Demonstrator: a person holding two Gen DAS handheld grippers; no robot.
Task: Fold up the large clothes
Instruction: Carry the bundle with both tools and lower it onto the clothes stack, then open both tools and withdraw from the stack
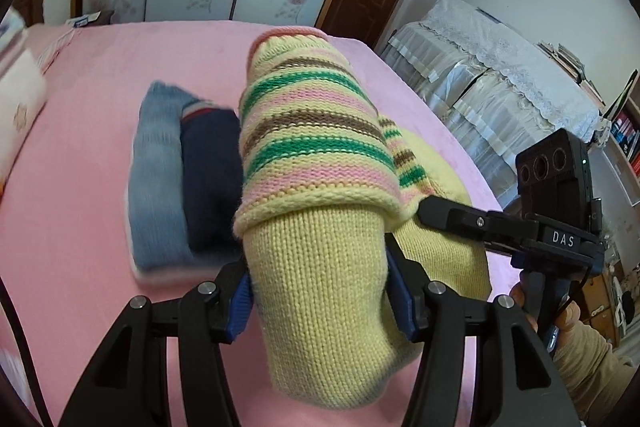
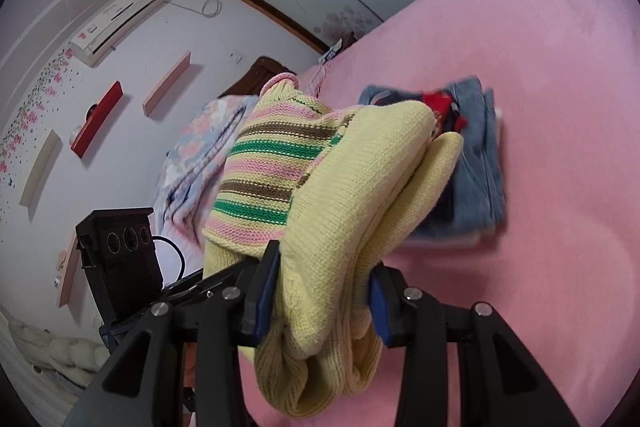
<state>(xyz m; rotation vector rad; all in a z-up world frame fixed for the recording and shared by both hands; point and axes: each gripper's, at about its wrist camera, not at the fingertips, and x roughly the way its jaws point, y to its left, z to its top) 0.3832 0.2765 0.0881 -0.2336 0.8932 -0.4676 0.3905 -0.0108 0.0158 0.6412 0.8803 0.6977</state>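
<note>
A folded yellow knit sweater [image 1: 320, 267] with pink, green and brown stripes is held up above the pink bed [image 1: 80, 227]. My left gripper [image 1: 320, 291] is shut on one side of its thick folded bundle. My right gripper [image 2: 320, 287] is shut on the other side of the same sweater [image 2: 352, 187]; it shows at the right of the left wrist view [image 1: 480, 223]. The left gripper's camera unit [image 2: 120, 251] shows at the lower left of the right wrist view.
A stack of folded clothes, light blue and navy [image 1: 180, 179], lies on the bed [image 2: 560, 107] beyond the sweater; it also shows in the right wrist view [image 2: 472, 163]. A floral quilt [image 2: 200, 155] lies at the bed's head. Lace-covered furniture [image 1: 500, 75] stands beside the bed.
</note>
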